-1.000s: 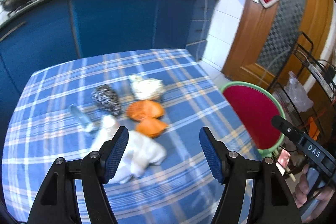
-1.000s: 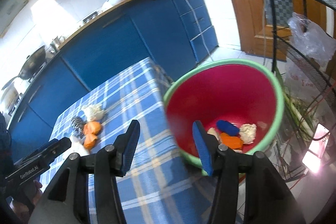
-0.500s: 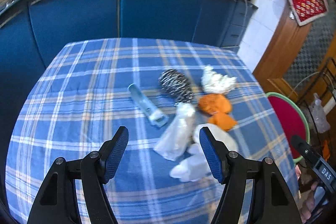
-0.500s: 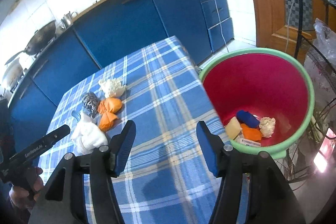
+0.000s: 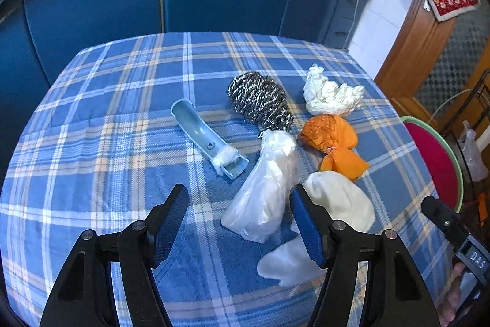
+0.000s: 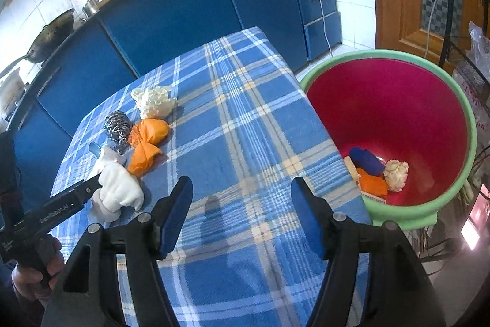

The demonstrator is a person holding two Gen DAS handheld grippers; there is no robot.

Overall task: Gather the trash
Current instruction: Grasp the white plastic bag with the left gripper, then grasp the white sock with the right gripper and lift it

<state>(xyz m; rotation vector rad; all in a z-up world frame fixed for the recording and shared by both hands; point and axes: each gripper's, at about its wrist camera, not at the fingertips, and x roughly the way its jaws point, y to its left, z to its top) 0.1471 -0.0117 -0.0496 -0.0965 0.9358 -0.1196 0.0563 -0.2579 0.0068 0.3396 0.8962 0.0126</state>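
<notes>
Above the plaid table: left gripper pitched down, jaws spread, empty, over clear bag beside white wad. Beyond: orange wrapper, scourer, blue scoop. Right gripper tilted down over bare cloth, jaws just opening, empty. Bin off right table edge, trash inside.
</notes>
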